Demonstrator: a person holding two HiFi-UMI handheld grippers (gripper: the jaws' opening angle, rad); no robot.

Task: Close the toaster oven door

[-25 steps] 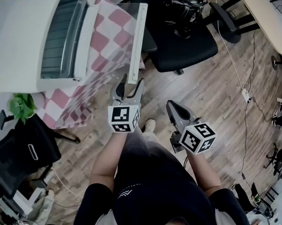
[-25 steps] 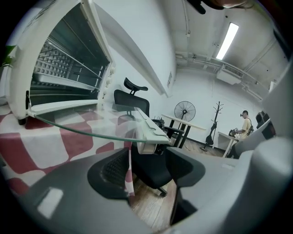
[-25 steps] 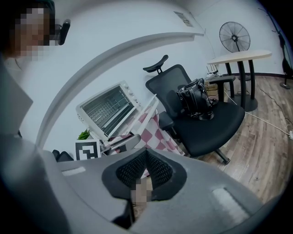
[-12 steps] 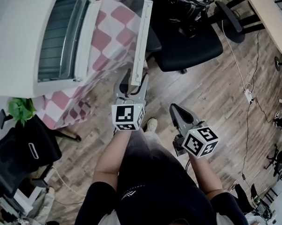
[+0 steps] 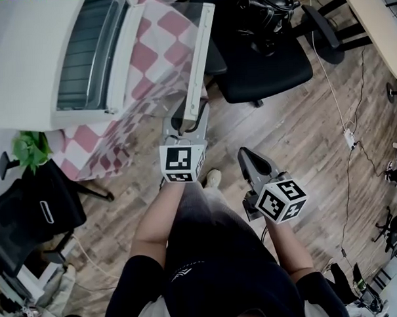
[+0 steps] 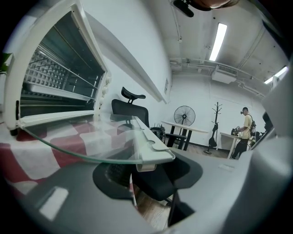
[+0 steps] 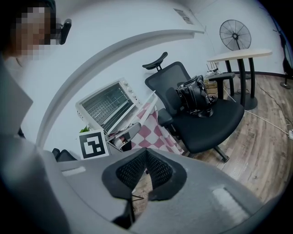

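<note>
The white toaster oven (image 5: 43, 56) stands on a checked cloth with its glass door (image 5: 161, 51) folded down flat. The door's white handle (image 5: 200, 56) runs along its free edge. My left gripper (image 5: 187, 122) straddles the near end of that handle. In the left gripper view the handle (image 6: 151, 153) lies just above the lower jaw. The jaws have just been closing, with the handle's end between them, and I see no pad pressing on it. My right gripper (image 5: 246, 156) hangs lower right over the floor, shut and empty, its pads meeting in the right gripper view (image 7: 145, 169).
A black office chair (image 5: 260, 60) with a dark bag (image 5: 264, 10) on its seat stands right of the door. The red-and-white checked cloth (image 5: 99, 146) hangs off the table. A green plant (image 5: 30, 149) sits at left. Cables (image 5: 345, 135) cross the wooden floor.
The left gripper has crept forward onto the near end of the door handle and its fingers stand slightly narrower. The right gripper and the door have kept still.
</note>
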